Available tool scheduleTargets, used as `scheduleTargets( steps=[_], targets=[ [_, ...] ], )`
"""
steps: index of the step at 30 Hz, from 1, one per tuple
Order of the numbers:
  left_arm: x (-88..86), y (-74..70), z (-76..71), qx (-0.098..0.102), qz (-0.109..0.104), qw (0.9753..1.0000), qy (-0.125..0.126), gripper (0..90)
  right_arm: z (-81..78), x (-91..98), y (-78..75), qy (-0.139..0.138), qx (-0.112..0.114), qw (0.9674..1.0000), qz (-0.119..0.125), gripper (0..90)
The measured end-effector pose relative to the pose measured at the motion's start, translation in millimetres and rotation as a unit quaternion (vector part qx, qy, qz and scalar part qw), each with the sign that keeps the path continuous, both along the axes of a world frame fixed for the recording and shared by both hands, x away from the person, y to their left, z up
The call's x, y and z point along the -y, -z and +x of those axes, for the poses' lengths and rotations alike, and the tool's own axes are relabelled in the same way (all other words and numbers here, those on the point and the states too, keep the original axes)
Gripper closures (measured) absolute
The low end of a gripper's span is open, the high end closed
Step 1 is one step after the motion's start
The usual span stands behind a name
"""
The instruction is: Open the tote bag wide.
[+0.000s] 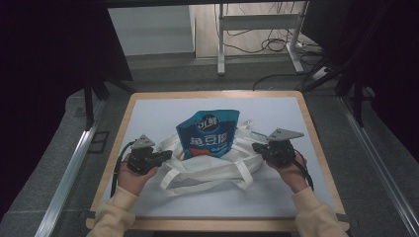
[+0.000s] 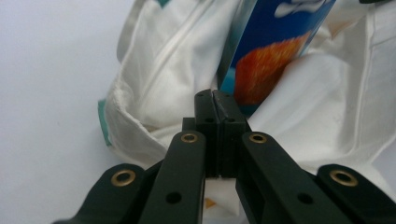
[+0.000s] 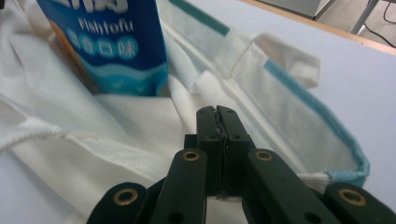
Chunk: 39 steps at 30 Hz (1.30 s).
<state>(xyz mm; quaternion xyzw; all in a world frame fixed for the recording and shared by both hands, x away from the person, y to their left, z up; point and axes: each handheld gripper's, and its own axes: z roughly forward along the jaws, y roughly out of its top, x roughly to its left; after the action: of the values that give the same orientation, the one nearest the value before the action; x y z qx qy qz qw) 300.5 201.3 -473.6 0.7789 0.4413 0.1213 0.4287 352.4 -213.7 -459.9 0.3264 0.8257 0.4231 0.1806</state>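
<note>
Setting: a lab recording bay is showing.
Evidence: dark curtains [image 1: 44,74] are enclosing the table [image 1: 148,118]; floor cables [image 1: 276,44] are trailing.

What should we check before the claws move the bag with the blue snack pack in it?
1. Left claw shut at the bag edge: ok, though whether it pinches cloth, cannot tell.
2. Right claw shut at the bag's other side: ok; cloth caught, cannot tell.
3. Snack pack sits in the bag's mouth: ok, but most of it sticks out.
4. Pack fully inside: not ok.
5. Bag handles free of the claws: ok, they lie loose on the table.
6. Bag lies on the table: ok.
</note>
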Motion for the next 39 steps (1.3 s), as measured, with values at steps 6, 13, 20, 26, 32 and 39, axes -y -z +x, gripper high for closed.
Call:
scheduleTargets(
  steps=[6,13,20,26,32,39],
  targets=[
    [6.4,12.5,0.0,-0.012,0.011,0.9999,0.004,89.6,-2.4,4.1,19.5,0.001,-0.017,0.9998,0.005,88.1],
    [8.4,18.7,1.0,-0.019,0.012,0.9997,0.005,89.6,-1.3,4.7,40.2,0.003,-0.04,0.9992,-0.007,88.5],
    [8.3,20.1,0.9,-0.019,0.011,0.9997,0.004,89.5,-1.0,4.8,43.3,0.004,-0.044,0.999,-0.004,88.6],
    [12.4,5.3,-0.1,0.003,0.017,0.9998,0.005,89.3,-7.1,0.9,23.3,0.002,-0.009,0.9999,0.008,88.6],
    [20.3,-7.1,7.2,0.017,0.023,0.9996,0.007,89.3,-11.2,-13.8,1.4,-0.02,0.007,0.9994,0.026,88.6],
    [22.6,-0.1,24.6,-0.001,0.02,0.9998,-0.006,89.4,-14.2,-39.2,9.7,-0.055,-0.014,0.9984,0.009,88.5]
  ],
)
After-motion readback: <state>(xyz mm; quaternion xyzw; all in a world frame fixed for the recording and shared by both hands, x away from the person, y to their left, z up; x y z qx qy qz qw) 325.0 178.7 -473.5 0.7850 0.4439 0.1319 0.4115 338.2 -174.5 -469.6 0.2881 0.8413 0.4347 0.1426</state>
